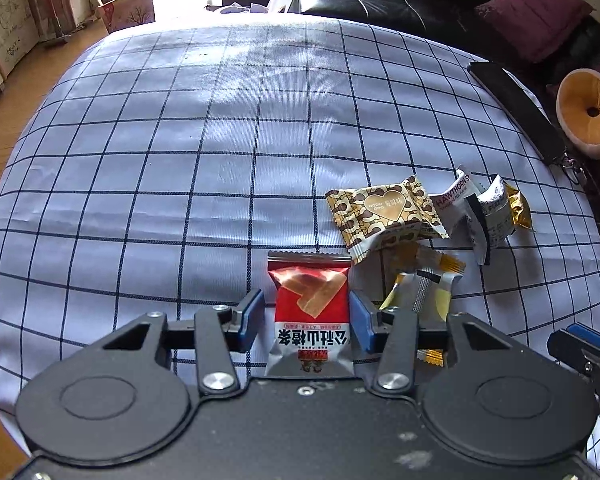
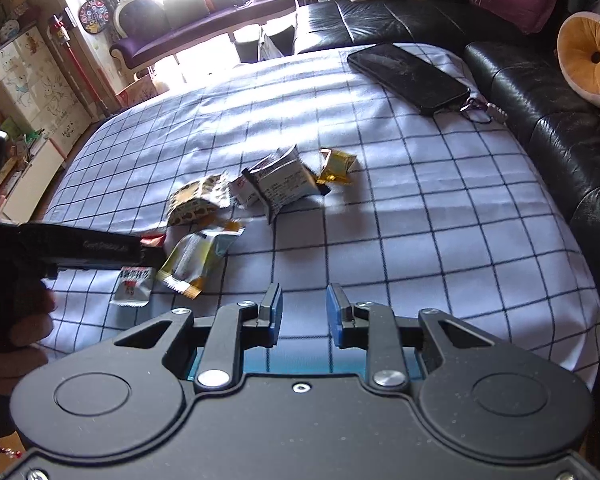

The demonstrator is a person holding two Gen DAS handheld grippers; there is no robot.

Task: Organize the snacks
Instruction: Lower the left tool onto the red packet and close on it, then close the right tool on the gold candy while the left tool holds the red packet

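Nearest to me, my left tool (image 1: 306, 310) sits low over the checked cloth (image 1: 204, 168) covering the surface, with a red and silver snack packet (image 1: 312, 312) lying between its blue pads. The right pad looks to be at the packet's edge, while a narrow gap shows on the left, so I read the jaws as apart and not clamped. In the right wrist view that packet's silver end (image 2: 133, 285) pokes out beneath the left tool's black arm, with a hand (image 2: 18, 336) holding the grip.

My right tool (image 2: 303, 312) hangs above bare cloth, jaws apart with nothing between them.

Just beyond the red packet lies a yellow and grey packet (image 1: 424, 292). Past it are a brown patterned packet with a heart (image 1: 384, 212), a white wrapper marked Hawthorn (image 1: 456, 200), a crumpled white packet (image 1: 492, 208) and a gold wrapper (image 1: 518, 208), all bunched close together.

Further off, a dark phone (image 2: 408, 74) rests near the surface's far edge, beside a black sofa (image 2: 540, 92).
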